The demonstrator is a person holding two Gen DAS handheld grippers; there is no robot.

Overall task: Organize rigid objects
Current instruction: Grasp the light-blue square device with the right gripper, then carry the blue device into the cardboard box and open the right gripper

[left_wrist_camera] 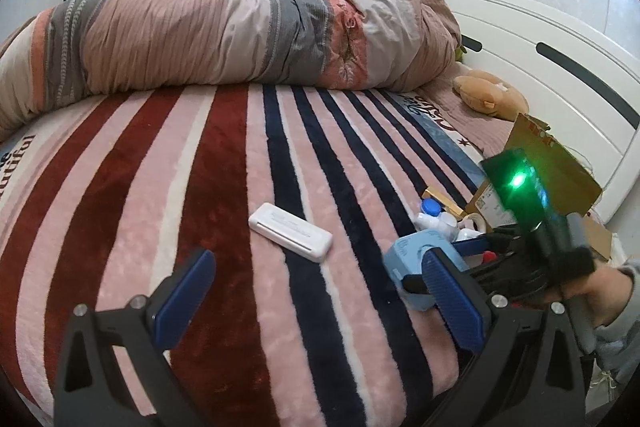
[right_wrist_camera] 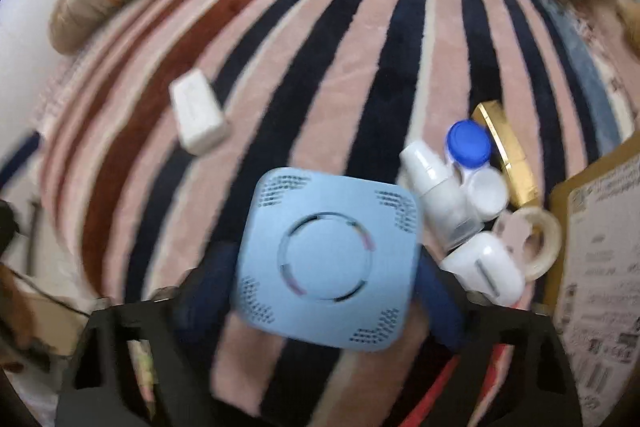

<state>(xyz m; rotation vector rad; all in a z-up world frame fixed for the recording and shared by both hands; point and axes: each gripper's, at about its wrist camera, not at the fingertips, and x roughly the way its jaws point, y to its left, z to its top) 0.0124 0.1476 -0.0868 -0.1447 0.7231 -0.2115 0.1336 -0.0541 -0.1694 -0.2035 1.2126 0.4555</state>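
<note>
My right gripper (right_wrist_camera: 326,279) is shut on a light blue square box (right_wrist_camera: 326,259) with vent holes and a round lid, held above the striped blanket (right_wrist_camera: 340,67). The same box shows in the left wrist view (left_wrist_camera: 416,267), gripped by the right gripper (left_wrist_camera: 448,263). A white flat rectangular case (left_wrist_camera: 290,231) lies on the blanket (left_wrist_camera: 200,187) ahead of my left gripper (left_wrist_camera: 316,291), which is open and empty. The case also shows in the right wrist view (right_wrist_camera: 197,117). A cluster of a white bottle (right_wrist_camera: 436,183), a blue-capped lens case (right_wrist_camera: 470,147), a white earbud case (right_wrist_camera: 486,267) and a tape ring (right_wrist_camera: 540,231) lies right of the box.
A rolled duvet (left_wrist_camera: 240,39) lies across the far side of the bed. A cardboard box (left_wrist_camera: 560,163) and a gold box (right_wrist_camera: 508,155) stand at the right. A plush toy (left_wrist_camera: 488,95) sits by the white headboard (left_wrist_camera: 552,67).
</note>
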